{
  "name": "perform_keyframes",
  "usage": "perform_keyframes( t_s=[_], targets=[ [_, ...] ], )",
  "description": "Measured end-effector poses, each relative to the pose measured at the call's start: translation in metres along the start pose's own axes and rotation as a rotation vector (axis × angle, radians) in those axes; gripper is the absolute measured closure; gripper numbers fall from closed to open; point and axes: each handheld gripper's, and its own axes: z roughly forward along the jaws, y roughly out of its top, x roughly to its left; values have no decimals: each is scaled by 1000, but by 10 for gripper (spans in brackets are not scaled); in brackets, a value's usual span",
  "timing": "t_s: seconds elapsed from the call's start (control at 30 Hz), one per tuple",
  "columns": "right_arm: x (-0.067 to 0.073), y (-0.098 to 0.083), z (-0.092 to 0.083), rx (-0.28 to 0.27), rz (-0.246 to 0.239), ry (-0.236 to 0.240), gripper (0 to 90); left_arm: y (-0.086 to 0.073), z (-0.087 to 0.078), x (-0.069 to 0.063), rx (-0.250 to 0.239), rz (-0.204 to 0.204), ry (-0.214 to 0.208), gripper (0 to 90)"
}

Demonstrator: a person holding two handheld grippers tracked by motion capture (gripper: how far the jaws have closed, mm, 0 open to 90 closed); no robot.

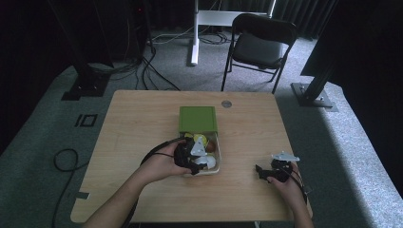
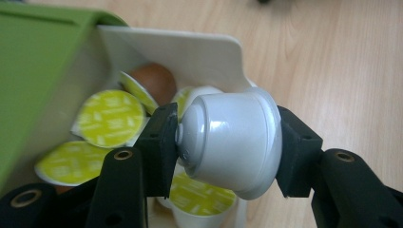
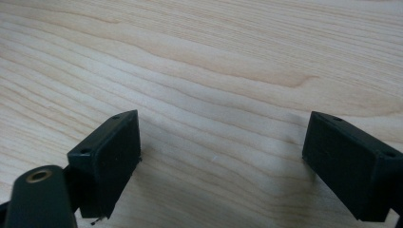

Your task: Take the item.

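Observation:
My left gripper (image 2: 227, 142) is shut on a white coffee capsule (image 2: 230, 140), held sideways just above the near end of a white box (image 2: 199, 52). In the high view the left gripper (image 1: 192, 159) sits over that box (image 1: 218, 151), whose green lid (image 1: 197, 118) is slid back over its far half. Inside lie several capsules with yellow-green foil tops (image 2: 108, 118) and a brown one (image 2: 153, 80). My right gripper (image 1: 264, 172) rests low on the wooden table (image 1: 142, 118) to the right, open, with bare wood between its jaws (image 3: 221, 156).
A small round metal grommet (image 1: 226, 103) sits near the table's far edge. Beyond the table stand a black folding chair (image 1: 259, 45), a white stand leg (image 1: 194, 33) and cables on the grey carpet (image 1: 152, 71). Bare wood lies left of the box.

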Motion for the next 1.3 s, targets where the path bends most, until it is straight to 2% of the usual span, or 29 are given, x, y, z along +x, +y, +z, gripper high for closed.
perform_keyframes(
  t_s=[0.03,0.1,0.2,0.3,0.37,0.43,0.6,0.63,0.7,0.73,0.8,0.83,0.9,0.93,1.0,1.03,1.1,1.2,1.23,1.3],
  targets=[
    [0,0,0,0,1,0,121,0,-3,1,-7,-5,3,497],
    [0,0,0,0,1,0,121,-2,-10,4,-59,-45,19,497],
    [0,0,0,1,1,0,120,-8,-20,10,-110,-86,49,497],
    [0,0,0,1,1,0,121,-16,-30,17,-163,-130,106,498],
    [0,0,0,0,1,0,121,-22,-37,22,-222,-183,138,498],
    [0,0,0,0,1,0,121,-28,-44,26,-270,-218,175,498],
    [0,0,0,0,1,0,121,-45,-61,34,-350,-287,255,498],
    [0,0,0,0,0,0,121,-49,-63,37,-349,-299,258,498],
    [0,0,0,2,0,0,121,-58,-66,39,-378,-334,298,498],
    [0,0,0,1,0,0,121,-63,-67,41,-372,-348,299,498],
    [0,0,0,0,1,0,121,-73,-69,43,-406,-380,353,498],
    [0,0,0,0,0,0,121,-78,-70,45,-403,-395,360,498],
    [0,0,0,0,0,0,121,-89,-70,47,-432,-430,410,499],
    [0,0,0,1,1,0,121,-94,-70,48,-413,-438,422,498],
    [0,0,0,0,0,0,121,-105,-69,49,-433,-476,451,498],
    [0,0,0,0,1,0,121,-111,-67,51,-421,-493,454,498],
    [0,0,0,0,1,0,121,-123,-64,52,-409,-517,499,498],
    [0,0,0,1,1,0,121,-141,-56,54,-382,-550,511,498],
    [0,0,0,0,1,0,120,-147,-53,54,-379,-548,494,498],
    [0,0,0,0,1,0,121,-160,-44,55,-387,-587,459,498]
  ],
)
